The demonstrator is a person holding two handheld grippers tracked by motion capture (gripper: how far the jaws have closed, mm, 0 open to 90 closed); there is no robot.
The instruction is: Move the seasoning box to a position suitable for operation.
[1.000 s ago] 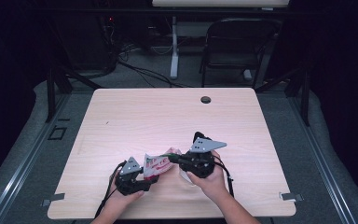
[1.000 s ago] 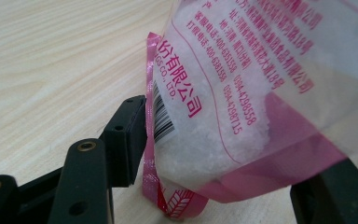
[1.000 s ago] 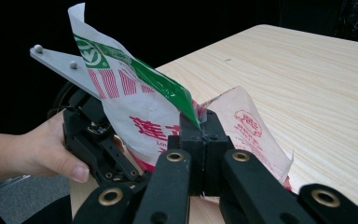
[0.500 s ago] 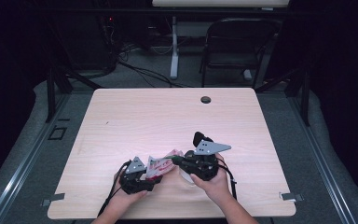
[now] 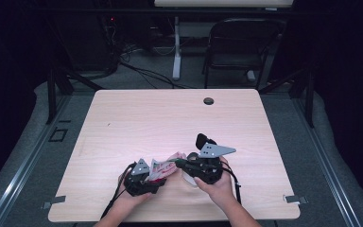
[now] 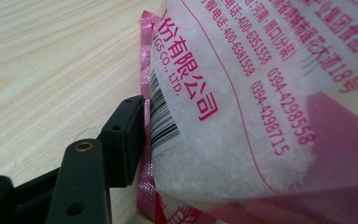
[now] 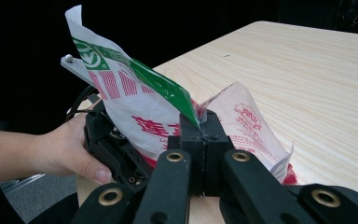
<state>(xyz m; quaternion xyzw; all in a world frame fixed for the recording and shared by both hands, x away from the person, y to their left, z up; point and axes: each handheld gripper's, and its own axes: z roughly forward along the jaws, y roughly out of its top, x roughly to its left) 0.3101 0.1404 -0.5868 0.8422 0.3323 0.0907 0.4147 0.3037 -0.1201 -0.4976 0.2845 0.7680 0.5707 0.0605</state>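
A plastic bag (image 5: 166,166) of white grains, printed in pink, red and green, is held up between the two grippers near the table's front edge. My right gripper (image 7: 201,122) is shut on the bag's (image 7: 135,105) crumpled upper edge, its two jaws pressed together. In the high view the right gripper (image 5: 179,163) points left at the bag. My left gripper (image 6: 144,135) grips the bag's (image 6: 242,116) pink sealed side seam by the barcode; one jaw shows and the other is hidden behind the film. A hand holds the left gripper (image 5: 157,179) low on the bag.
The light wooden table (image 5: 170,118) has a round cable hole (image 5: 209,100) near its far edge. A black chair (image 5: 238,47) and floor cables stand beyond the table. Dark floor surrounds it on both sides.
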